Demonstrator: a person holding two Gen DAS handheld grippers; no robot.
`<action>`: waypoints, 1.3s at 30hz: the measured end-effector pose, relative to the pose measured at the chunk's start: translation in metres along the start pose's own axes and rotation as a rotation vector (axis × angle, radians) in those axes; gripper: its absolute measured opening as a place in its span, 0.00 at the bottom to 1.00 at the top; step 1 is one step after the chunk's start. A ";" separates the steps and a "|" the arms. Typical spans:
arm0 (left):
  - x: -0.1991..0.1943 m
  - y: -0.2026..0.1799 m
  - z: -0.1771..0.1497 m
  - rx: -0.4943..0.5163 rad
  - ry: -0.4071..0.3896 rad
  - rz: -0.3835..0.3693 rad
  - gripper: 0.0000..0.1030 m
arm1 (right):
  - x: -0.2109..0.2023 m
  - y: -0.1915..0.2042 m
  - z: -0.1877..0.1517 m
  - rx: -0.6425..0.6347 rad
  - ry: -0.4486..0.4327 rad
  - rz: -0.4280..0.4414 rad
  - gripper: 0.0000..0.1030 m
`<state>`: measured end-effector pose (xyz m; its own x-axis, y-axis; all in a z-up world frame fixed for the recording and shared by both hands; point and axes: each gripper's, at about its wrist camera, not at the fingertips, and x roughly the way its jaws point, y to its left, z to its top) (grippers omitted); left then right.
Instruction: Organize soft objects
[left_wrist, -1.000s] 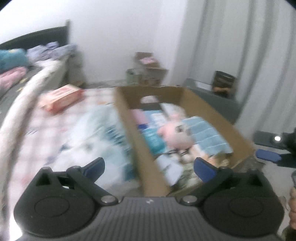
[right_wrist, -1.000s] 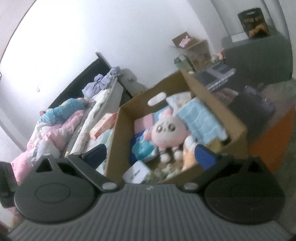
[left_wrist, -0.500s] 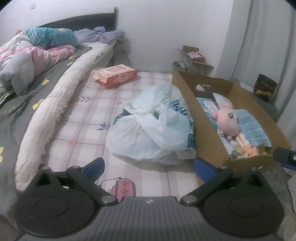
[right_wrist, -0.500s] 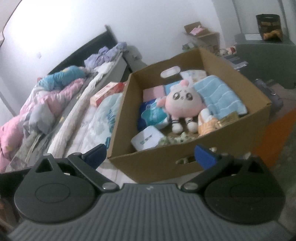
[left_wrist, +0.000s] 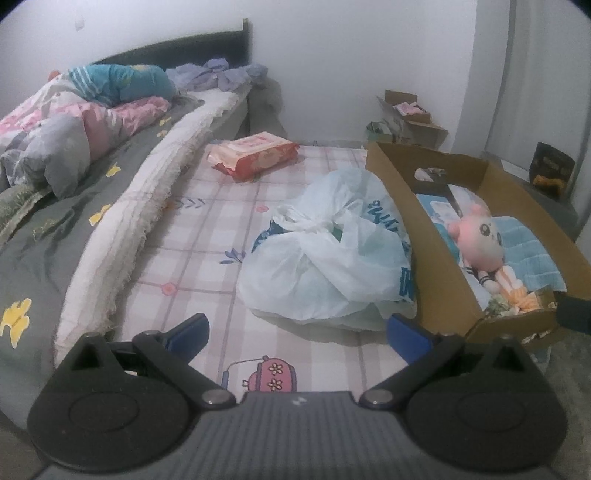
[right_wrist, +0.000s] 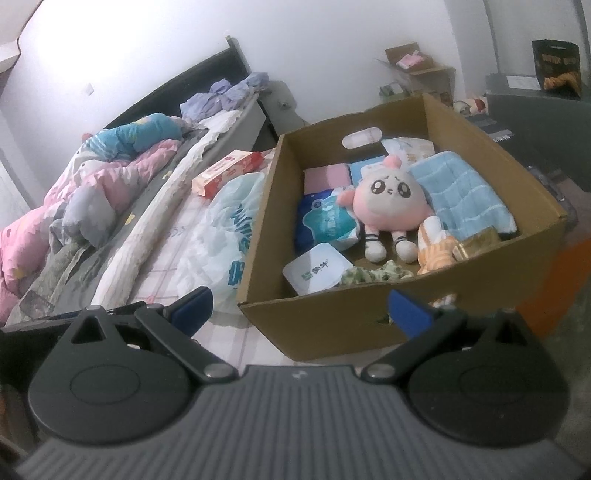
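Both claws hang spread apart and empty: the left claw (left_wrist: 298, 334) over the checked bed sheet (left_wrist: 207, 236), the right claw (right_wrist: 299, 308) before the cardboard box (right_wrist: 332, 321). The pink plush (right_wrist: 388, 199) lies inside it, a white plastic bag (left_wrist: 332, 254) touching the box at 9 o'clock.

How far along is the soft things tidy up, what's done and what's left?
Done: a pink plush and a blue towel already lie in the cardboard box. In hand: nothing; the left gripper and right gripper are both open and empty. Left: the white plastic bag and the red wipes pack sit on the mattress outside the box.
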<state>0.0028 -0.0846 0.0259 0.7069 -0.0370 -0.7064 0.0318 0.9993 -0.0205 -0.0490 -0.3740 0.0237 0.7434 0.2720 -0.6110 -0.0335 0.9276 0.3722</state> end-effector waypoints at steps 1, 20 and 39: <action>0.001 0.001 0.001 -0.005 0.007 -0.005 1.00 | 0.000 0.001 0.000 -0.001 0.000 0.001 0.99; 0.009 -0.007 0.003 0.029 0.064 0.040 0.99 | 0.006 0.006 0.001 -0.011 0.014 0.000 0.99; 0.010 -0.028 0.005 0.054 0.124 -0.014 0.98 | 0.025 0.023 -0.006 -0.064 0.089 -0.001 0.99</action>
<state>0.0125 -0.1128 0.0233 0.6138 -0.0463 -0.7881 0.0812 0.9967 0.0047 -0.0356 -0.3442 0.0127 0.6812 0.2898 -0.6723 -0.0770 0.9416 0.3279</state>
